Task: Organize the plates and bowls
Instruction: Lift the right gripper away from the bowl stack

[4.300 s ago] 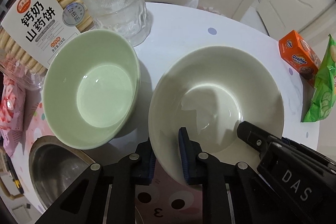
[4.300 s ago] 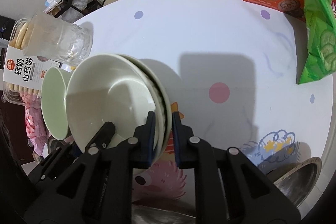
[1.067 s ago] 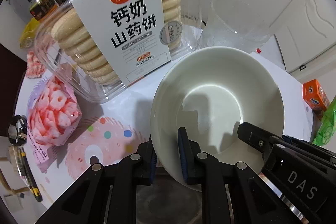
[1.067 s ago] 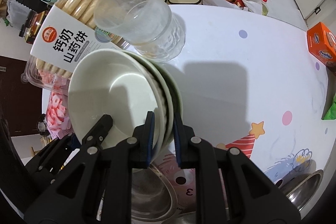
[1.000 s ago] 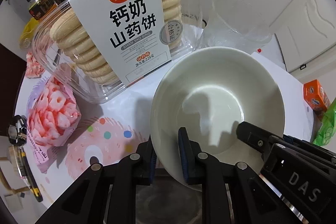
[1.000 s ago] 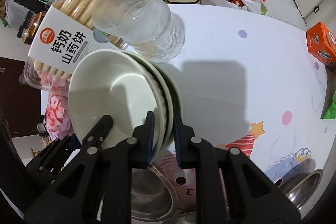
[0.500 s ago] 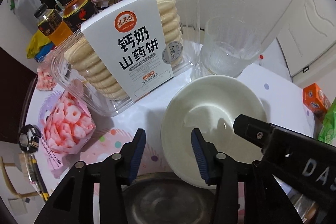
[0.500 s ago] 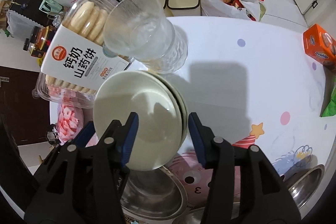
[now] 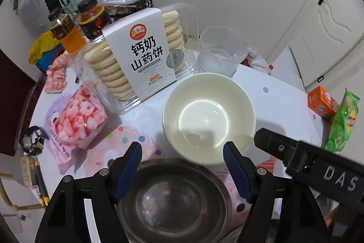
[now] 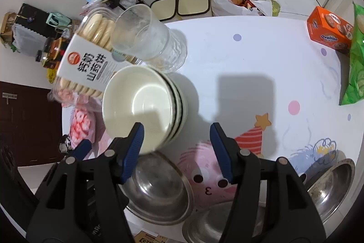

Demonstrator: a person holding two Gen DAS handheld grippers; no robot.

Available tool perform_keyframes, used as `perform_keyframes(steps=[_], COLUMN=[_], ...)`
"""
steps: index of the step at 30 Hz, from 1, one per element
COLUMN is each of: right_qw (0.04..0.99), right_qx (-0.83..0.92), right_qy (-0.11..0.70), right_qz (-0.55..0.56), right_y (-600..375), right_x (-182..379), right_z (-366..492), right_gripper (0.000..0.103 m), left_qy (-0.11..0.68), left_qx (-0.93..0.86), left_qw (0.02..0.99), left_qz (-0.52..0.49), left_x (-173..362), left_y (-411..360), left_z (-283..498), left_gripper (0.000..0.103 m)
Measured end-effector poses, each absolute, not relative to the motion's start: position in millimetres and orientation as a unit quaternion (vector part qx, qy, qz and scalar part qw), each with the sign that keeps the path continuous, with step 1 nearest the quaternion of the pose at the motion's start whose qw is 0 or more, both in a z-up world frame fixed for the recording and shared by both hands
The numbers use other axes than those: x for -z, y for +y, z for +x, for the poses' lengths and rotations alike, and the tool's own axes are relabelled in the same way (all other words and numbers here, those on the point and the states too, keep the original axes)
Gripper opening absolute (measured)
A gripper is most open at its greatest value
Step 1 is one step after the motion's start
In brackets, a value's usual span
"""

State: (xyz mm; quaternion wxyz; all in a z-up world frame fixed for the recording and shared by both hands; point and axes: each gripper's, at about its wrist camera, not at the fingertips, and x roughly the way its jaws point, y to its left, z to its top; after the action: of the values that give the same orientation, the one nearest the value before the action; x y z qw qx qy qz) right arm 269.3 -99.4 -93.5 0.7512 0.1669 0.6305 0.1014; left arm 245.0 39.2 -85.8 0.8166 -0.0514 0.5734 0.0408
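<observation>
Nearest in the left wrist view, our left claw (image 9: 182, 154) stands spread wide, holding nothing. Below it lies a steel bowl (image 9: 175, 199), its near rim cut off by the claw's arms. In the right wrist view, our right claw (image 10: 176, 137) is likewise spread and empty. Its left blue finger (image 10: 134, 147) overlaps the near rim of the bowl stack in the picture; we cannot tell whether they touch. A second steel bowl (image 10: 329, 186) is cut off at the lower right edge there.

Just beyond the claws, the stack of bowls (image 10: 145, 104) rests on the bench (image 10: 250, 65), a cream bowl (image 9: 208, 116) uppermost. From the left wrist only this top bowl shows; the rims nested beneath appear only from the right wrist, and their number is hard to make out.

Half a second ago both claws were narrower and closer to the stack; a second ago each pinched its rim. Both have since let go and drawn back.

Behind the stack stands a clear glass (image 9: 218, 52), just beside the biscuit box (image 9: 141, 54). A pink snack bag (image 9: 78, 116) lies to the left. Farther right, well apart, sit an orange box (image 9: 322, 104) and a green crisp packet (image 9: 342, 120), the latter partly cut off in the right wrist view. Two bottles (image 9: 68, 34) stand at the back left, their lower parts hidden.
</observation>
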Motion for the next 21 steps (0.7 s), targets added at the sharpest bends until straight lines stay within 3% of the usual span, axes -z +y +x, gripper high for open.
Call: perform_keyframes(steps=[11, 21], right_qw=[0.775, 0.779], right_qx=[-0.113, -0.109], right_qy=[0.6, 0.593], right_qz=[0.161, 0.174], right_y=[-112, -128], right_x=[72, 64], right_z=[233, 215], right_gripper=[0.076, 0.077], left_qy=[0.554, 0.548], left_qx=[-0.043, -0.049], left_qw=[0.83, 0.834], left_qz=[-0.045, -0.039], left_x=[63, 54], left_y=[20, 9], left_z=[206, 189], left_gripper=[0.08, 0.081])
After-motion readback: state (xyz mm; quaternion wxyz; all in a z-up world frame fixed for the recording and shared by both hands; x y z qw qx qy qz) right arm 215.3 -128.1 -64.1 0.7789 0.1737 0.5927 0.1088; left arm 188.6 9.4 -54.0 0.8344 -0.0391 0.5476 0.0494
